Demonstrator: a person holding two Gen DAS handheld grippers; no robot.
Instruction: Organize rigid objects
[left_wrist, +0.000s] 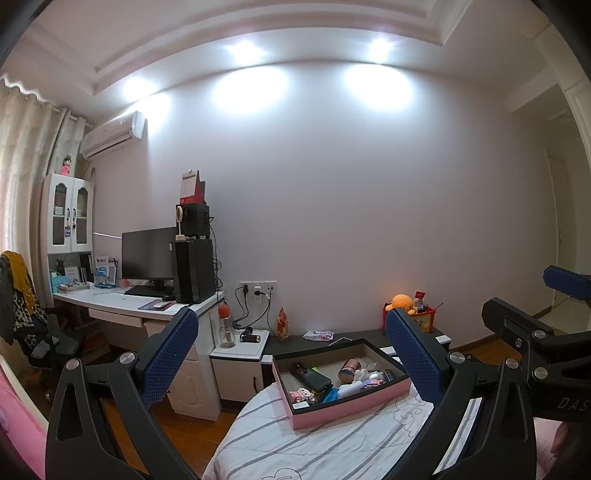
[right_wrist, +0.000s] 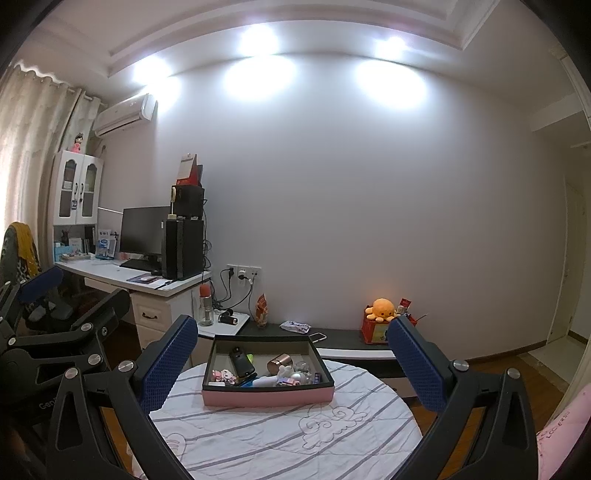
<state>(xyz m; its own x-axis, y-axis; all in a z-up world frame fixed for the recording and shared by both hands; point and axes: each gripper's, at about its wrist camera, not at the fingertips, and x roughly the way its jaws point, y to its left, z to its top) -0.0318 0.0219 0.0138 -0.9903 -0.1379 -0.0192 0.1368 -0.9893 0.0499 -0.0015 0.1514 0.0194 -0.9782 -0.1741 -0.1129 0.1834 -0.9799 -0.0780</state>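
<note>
The left hand-held gripper (left_wrist: 291, 354) hangs above the near edge of a round surface covered in a white quilted cloth with grey stripes (left_wrist: 314, 443); its blue-padded fingers (left_wrist: 168, 363) stand wide apart with nothing between them. The right hand-held gripper (right_wrist: 291, 354) is held the same way, its blue pads (right_wrist: 417, 363) spread wide and empty. Each tool shows at the edge of the other's view, the two side by side.

On the striped cloth, beyond both sets of fingers, sits a shallow rectangular box with pink outer walls and a dark rim (right_wrist: 267, 397), touched by neither gripper. Inside it lies a jumble of small rigid things: a black oblong case (right_wrist: 242, 362) toward the left, a copper-coloured metal cup (right_wrist: 280, 362) lying on its side near the middle, a white cylinder (right_wrist: 266, 381) along the front wall, and small pink pieces (right_wrist: 221, 376) in the front-left corner. The other pieces are too small to tell.

Behind the box, a low dark shelf (right_wrist: 343, 338) runs along the wall, carrying an orange plush octopus (right_wrist: 382, 308) on top of a red box (right_wrist: 375, 332). Farther left stands a white worktop (right_wrist: 122, 277) with a black monitor (right_wrist: 144, 230) and a black computer tower (right_wrist: 183, 247).
</note>
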